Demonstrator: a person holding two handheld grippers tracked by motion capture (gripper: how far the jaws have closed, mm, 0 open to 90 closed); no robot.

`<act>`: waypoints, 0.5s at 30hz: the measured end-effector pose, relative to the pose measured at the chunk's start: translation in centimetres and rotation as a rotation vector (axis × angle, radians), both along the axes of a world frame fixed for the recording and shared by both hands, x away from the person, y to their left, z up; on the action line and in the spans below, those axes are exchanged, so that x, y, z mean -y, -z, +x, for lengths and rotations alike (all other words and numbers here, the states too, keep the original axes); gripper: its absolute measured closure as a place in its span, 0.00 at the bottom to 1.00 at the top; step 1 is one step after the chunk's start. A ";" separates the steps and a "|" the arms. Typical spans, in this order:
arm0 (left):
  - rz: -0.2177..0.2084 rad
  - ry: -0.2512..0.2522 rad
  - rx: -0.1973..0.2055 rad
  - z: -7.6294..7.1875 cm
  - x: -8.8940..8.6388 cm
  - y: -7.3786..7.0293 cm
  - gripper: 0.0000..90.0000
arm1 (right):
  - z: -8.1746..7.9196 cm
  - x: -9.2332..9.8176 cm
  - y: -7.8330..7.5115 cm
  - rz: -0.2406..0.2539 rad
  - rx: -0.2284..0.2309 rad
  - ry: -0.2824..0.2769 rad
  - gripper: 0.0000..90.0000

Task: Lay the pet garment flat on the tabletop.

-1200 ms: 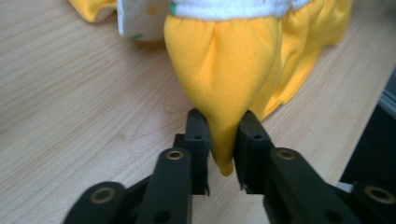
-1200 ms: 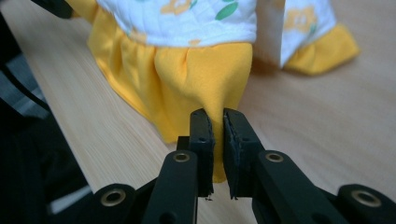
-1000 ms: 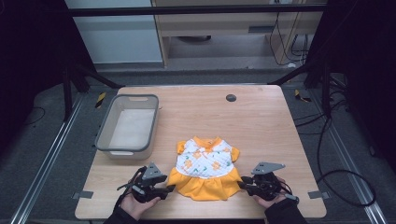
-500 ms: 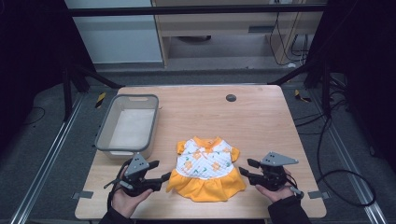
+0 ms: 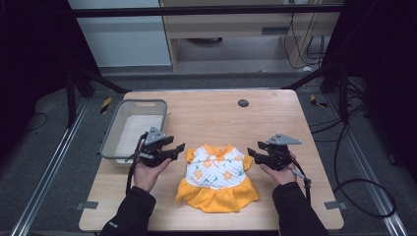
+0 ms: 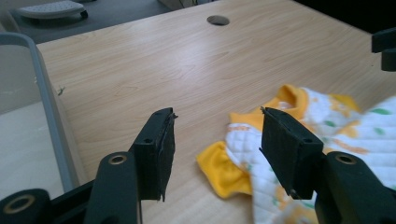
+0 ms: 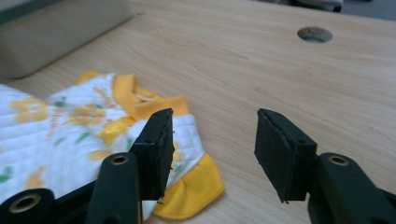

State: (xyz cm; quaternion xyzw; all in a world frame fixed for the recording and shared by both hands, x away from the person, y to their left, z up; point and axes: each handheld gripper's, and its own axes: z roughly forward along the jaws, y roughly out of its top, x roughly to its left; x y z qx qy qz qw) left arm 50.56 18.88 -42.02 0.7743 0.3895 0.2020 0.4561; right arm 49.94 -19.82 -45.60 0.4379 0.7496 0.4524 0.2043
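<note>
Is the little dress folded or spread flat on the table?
Spread flat: the dress lies open, both sleeves out, skirt fanned.

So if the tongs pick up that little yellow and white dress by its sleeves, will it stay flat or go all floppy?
Probably floppy. The dress is soft quilted cloth lying flat, its skirt hem already wavy, so it would likely droop between the two sleeves. It looks light for its size, being small and thin. Pushed instead, it would probably bunch up on the wooden table rather than slide in one piece.
</note>
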 end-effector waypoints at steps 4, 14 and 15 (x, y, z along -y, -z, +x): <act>0.049 -0.007 -0.023 2.3 0.6 1.8 0.51 | 0.9 -0.4 1.2 -0.030 -0.027 0.003 0.56; 0.133 0.027 -0.173 4.5 2.2 5.9 0.57 | 1.7 -1.8 3.7 -0.123 -0.110 -0.045 0.64; 0.135 0.032 -0.173 4.4 2.4 6.0 0.57 | 1.7 -1.8 3.7 -0.123 -0.110 -0.045 0.64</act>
